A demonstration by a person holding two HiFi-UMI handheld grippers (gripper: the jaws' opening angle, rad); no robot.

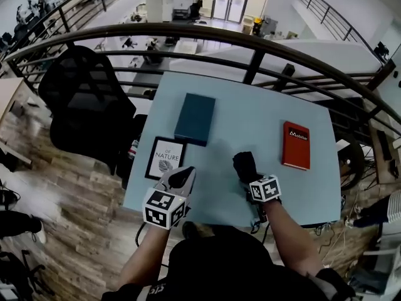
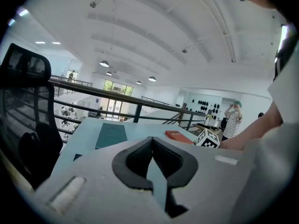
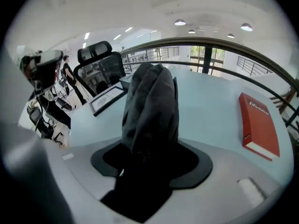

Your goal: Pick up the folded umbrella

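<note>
"Over the near middle of the light blue table point(image 1: 250, 115), right gripper point(image 1: 250, 177), status?" – A
"Jaws clamped on the folded umbrella point(image 3: 152, 101). It's black, and the bundled end sticks out past the pads. Can't tell if its tip touches the tabletop." – B
"Where's that relative to the rest?" – A
"Between the framed print point(image 1: 166, 158) on the left and the red book point(image 1: 296, 145) on the right, apart from both. The teal book point(image 1: 195, 118) lies farther back, its near edge meeting the print's far corner." – B
"Left gripper point(image 1: 180, 177)?" – A
"Jaw tips together, nothing between them. It's at the table's near left, by the print's near corner." – B
"Background?" – A
"Black mesh chair point(image 1: 88, 99) left of the table, dark curved railing point(image 1: 250, 39) behind it. Wood floor below." – B
</note>
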